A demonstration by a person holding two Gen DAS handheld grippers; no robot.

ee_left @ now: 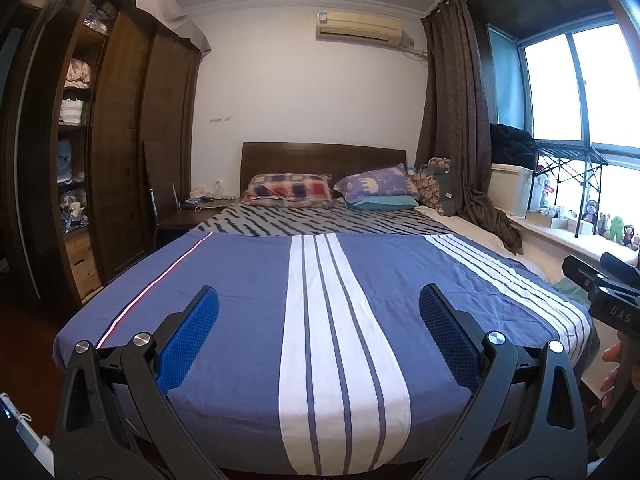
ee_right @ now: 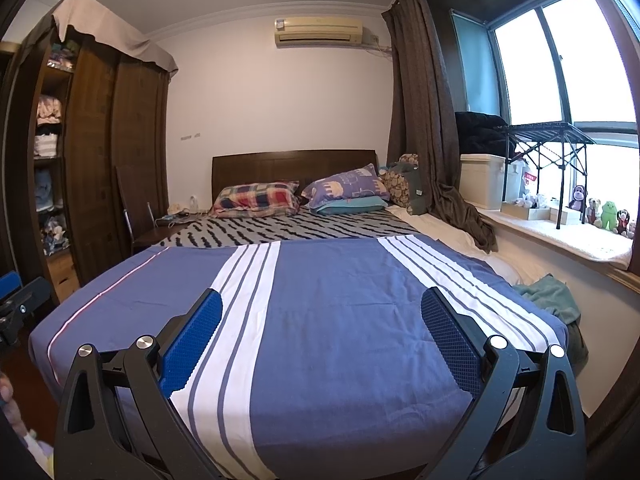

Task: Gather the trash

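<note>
Only one bit of lettering reads here: "DAS", pale capitals on the black body of the right gripper [ee_left: 616, 312], at the far right edge of the left wrist view, just right of the bed [ee_left: 248, 280]. A red label [ee_right: 531, 179] with white marks sits on the windowsill beyond the bed, too small to read.

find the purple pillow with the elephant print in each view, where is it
Left wrist view: purple elephant-print pillow sits right of centre at the bed's head, atop a teal pillow.
Right wrist view: the same pillow is near centre, also on the teal pillow.
Shared landmark: the dark wooden headboard behind it.
</note>
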